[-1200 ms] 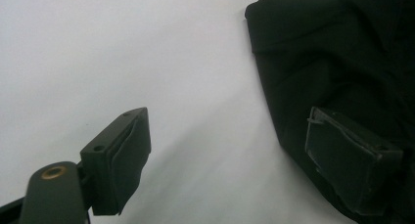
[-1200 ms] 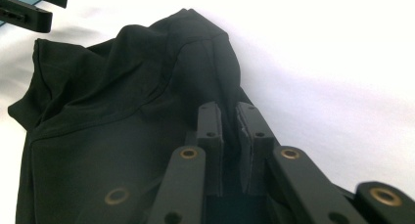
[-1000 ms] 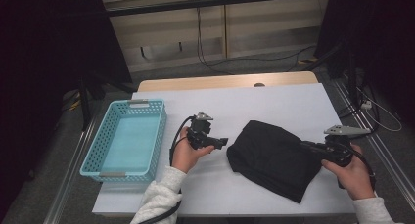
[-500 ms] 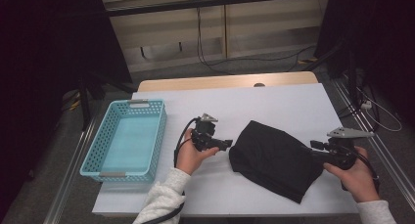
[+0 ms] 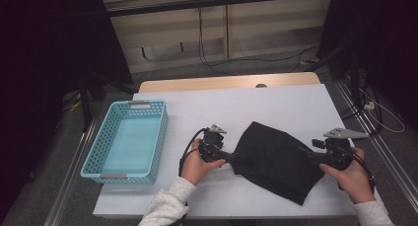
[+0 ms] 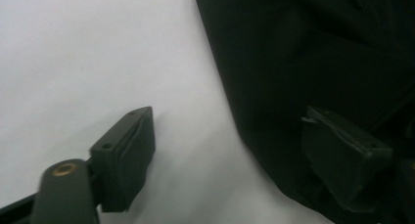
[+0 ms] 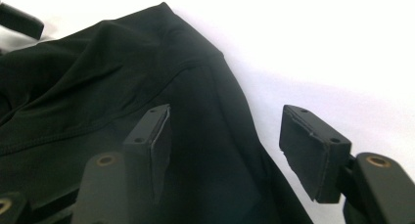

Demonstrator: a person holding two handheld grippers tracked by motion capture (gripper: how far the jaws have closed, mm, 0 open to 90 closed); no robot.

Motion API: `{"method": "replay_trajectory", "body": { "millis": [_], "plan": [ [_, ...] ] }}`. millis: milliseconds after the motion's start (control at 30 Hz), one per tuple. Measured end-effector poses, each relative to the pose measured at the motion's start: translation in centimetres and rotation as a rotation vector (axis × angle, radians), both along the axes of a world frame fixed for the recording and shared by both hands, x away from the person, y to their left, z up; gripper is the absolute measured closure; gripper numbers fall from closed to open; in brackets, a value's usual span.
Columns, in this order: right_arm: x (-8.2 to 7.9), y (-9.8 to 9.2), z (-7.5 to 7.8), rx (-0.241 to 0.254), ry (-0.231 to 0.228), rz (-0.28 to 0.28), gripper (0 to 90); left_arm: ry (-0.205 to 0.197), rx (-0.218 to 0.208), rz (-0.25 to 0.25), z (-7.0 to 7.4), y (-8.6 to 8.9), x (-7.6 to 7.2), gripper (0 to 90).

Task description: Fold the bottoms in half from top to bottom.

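Item: black folded garment (image 5: 276,162), lying flat on the white table (image 5: 256,107), its long axis running on a diagonal from the upper left corner down to the lower right corner nearest me. Location relative to my tools: it sits between my two hands. My left gripper (image 5: 230,159) is at its left edge, jaws standing fairly wide and just now closing a little; in the left gripper view one jaw is over bare table and the other over the dark cloth (image 6: 313,62), so the hem lies between them, not yet pinched as far as I can make out in that dim picture. My right gripper (image 5: 309,154) is at the right edge, jaws just now opening; in the right gripper view the fabric's border (image 7: 147,87) runs up between the pads, untouched by either. Nearer hand: both sit at the cloth; the left looks closer to a bite. Also listed: light blue basket (image 5: 101,162), empty, well apart on the table's left.
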State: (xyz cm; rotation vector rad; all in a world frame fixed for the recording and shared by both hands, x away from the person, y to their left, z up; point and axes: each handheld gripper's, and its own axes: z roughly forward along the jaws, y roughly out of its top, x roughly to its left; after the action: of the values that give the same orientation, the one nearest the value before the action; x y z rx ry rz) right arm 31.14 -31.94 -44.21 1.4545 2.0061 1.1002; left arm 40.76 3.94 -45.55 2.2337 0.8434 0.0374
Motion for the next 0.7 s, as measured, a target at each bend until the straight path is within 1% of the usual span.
{"method": "replay_trajectory", "body": {
  "millis": [67, 133, 167, 200, 233, 300, 333, 367, 400, 433, 467, 567, 600, 633, 700],
  "plan": [
    [0.0, 0.0, 0.0, -0.001, -0.001, 0.001, 35.9, 0.003, -0.007, 0.004, 0.0, -0.1, -0.2, 24.8],
    [0.0, 0.1, 0.0, -0.001, -0.003, 0.002, 35.3, 0.000, 0.004, 0.004, 0.1, 0.0, -0.3, 32.6],
    [0.0, 0.1, 0.0, -0.001, -0.003, 0.002, 35.3, 0.010, 0.003, 0.002, 0.1, 0.0, -0.3, 32.6],
    [0.0, 0.1, 0.0, -0.004, -0.004, 0.002, 35.2, 0.021, -0.001, -0.003, 0.2, -0.1, -0.4, 36.5],
    [0.1, 0.1, 0.0, -0.006, -0.005, 0.001, 35.0, 0.029, 0.000, -0.013, 0.2, 0.0, -0.4, 42.9],
    [0.1, 0.2, 0.0, -0.006, -0.007, 0.002, 35.0, 0.028, -0.005, -0.017, 0.1, -0.3, -0.6, 56.5],
    [0.1, 0.2, 0.0, -0.003, -0.008, 0.002, 35.0, 0.039, -0.008, -0.026, 0.1, -0.3, -0.6, 61.8],
    [0.1, 0.2, 0.0, -0.003, -0.008, 0.002, 35.0, 0.053, -0.015, -0.037, 0.1, -0.5, -0.7, 61.8],
    [0.1, 0.2, 0.0, -0.002, -0.011, -0.001, 34.8, 0.064, -0.022, -0.038, 0.0, -0.6, -0.8, 71.0],
    [0.1, 0.2, 0.0, -0.002, -0.011, -0.001, 34.8, 0.070, -0.029, -0.040, -0.1, -0.7, -0.8, 71.0],
    [0.1, 0.3, 0.0, -0.002, -0.011, 0.002, 34.2, 0.092, -0.038, -0.030, 0.0, -0.7, -0.8, 78.5],
    [0.1, 0.4, 0.0, -0.004, -0.016, 0.004, 33.1, 0.095, -0.033, -0.026, 0.2, -0.6, -0.7, 84.6],
    [0.1, 0.6, 0.1, -0.008, -0.021, 0.014, 31.6, 0.109, -0.030, -0.011, 0.4, -0.2, -0.4, 85.4],
    [0.1, 0.6, 0.1, -0.008, -0.021, 0.014, 31.6, 0.109, -0.030, -0.011, 0.4, -0.2, -0.4, 85.6],
    [0.1, 0.6, 0.1, -0.009, -0.024, 0.012, 29.1, 0.132, -0.038, -0.005, 0.5, 0.4, 0.0, 85.7]
  ]
}}
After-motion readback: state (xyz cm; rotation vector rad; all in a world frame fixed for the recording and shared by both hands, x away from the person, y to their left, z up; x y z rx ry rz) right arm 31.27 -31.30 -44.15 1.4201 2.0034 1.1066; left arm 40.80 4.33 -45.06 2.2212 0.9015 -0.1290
